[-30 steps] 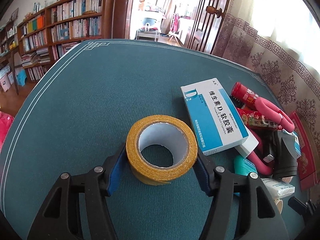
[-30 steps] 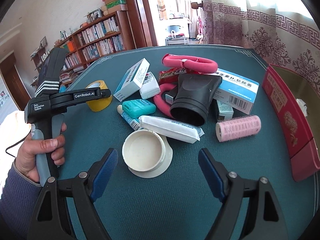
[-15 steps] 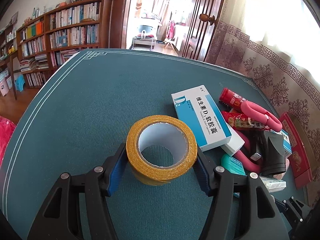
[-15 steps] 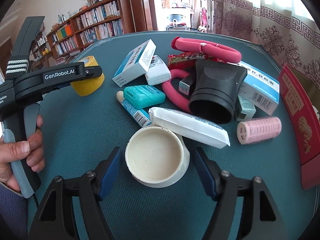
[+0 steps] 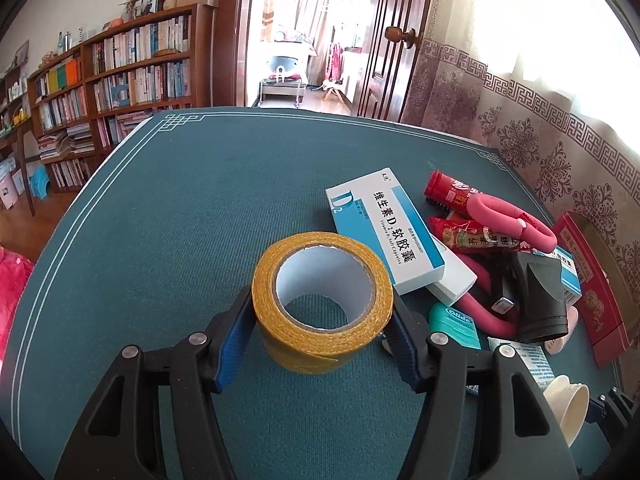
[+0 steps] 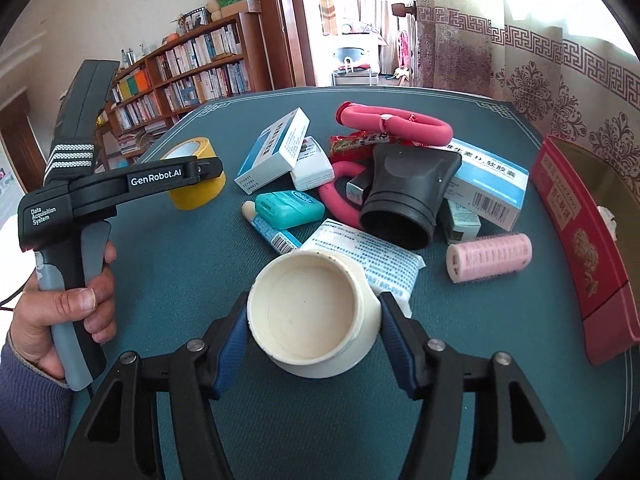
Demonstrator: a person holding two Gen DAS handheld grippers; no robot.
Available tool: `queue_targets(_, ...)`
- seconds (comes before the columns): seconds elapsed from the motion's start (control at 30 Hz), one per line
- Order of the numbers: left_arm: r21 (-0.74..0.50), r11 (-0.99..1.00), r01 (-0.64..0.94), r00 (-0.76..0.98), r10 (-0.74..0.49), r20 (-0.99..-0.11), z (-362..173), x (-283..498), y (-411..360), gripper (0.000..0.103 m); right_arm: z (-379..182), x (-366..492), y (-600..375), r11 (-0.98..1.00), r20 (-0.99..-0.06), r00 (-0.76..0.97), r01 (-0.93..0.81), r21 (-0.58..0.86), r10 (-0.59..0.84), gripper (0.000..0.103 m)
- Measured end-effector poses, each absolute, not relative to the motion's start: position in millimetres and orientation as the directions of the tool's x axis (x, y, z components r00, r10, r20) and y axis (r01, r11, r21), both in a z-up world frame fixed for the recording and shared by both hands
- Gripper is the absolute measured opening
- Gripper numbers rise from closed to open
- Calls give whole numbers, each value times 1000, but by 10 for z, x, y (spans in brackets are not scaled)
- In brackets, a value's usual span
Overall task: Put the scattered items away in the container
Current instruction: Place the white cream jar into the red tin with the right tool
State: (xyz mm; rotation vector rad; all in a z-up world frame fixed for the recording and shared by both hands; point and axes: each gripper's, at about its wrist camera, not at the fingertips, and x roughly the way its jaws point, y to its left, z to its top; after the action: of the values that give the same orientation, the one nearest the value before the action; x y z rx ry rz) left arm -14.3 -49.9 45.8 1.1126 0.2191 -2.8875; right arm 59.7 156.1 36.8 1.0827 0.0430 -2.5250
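1. left wrist view: left gripper (image 5: 322,326) clamped on yellow tape roll (image 5: 322,308), blue pads pressed to both sides, over the green table (image 5: 168,232).
2. right wrist view: right gripper (image 6: 310,330) closed on cream cup (image 6: 308,312), pads touching both sides.
3. pile just beyond cup: white packet (image 6: 372,256), teal floss case (image 6: 290,209), black funnel (image 6: 408,192), pink roller (image 6: 490,256).
4. red box (image 6: 580,240) at far right, apart from pile.

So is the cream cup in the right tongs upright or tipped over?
Upright. The cream cup has its open mouth facing up, its pale inside visible and nothing in it, with the right tongs closed on its sides.
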Motion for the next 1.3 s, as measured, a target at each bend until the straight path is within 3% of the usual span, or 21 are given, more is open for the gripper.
queue_targets(0.23, -95, -994, 44, -751, 30, -660, 558, -92, -293, 63, 572, 661, 2008, -952, -646, -702, 267, 152, -300, 66)
queue_targets(0.57, -33, -997, -71, -799, 77, -597, 900, 35, 271, 62, 810, 652, 3034, -985, -559, -825, -16, 173, -85, 66)
queue_targets(0.8, 59, -994, -95, -839, 48, -542, 1108, 130, 528, 62, 906, 702, 3432, -978, -510, -860, -110, 177, 4, 66)
queue_targets(0.9, 70, -996, -60, -832, 11, -555, 1048, 158, 426, 65, 881, 723, 3456, -980, -505, -863, -112, 165, 14, 66)
queue_targets(0.97, 63, -997, -45, -814, 0, -581, 947, 173, 322, 74, 861, 701, 3460, -982, -505, -863, -114, 152, 22, 66)
queue_targets(1.17, 60, -998, -22, -780, -20, -626, 715, 204, 164, 74, 894, 538, 3535, -979, -489, -868, -163, 119, 85, 66)
queue_targets(1.27, 85, -996, -19, -772, -40, -634, 643, 160, 162, 75, 886, 461, 3518, -977, -488, -863, -193, 85, 128, 83)
queue_targets(1.3, 94, -995, -15, -770, -48, -637, 617, 145, 157, 76, 880, 459, 3507, -977, -484, -864, -200, 79, 138, 83)
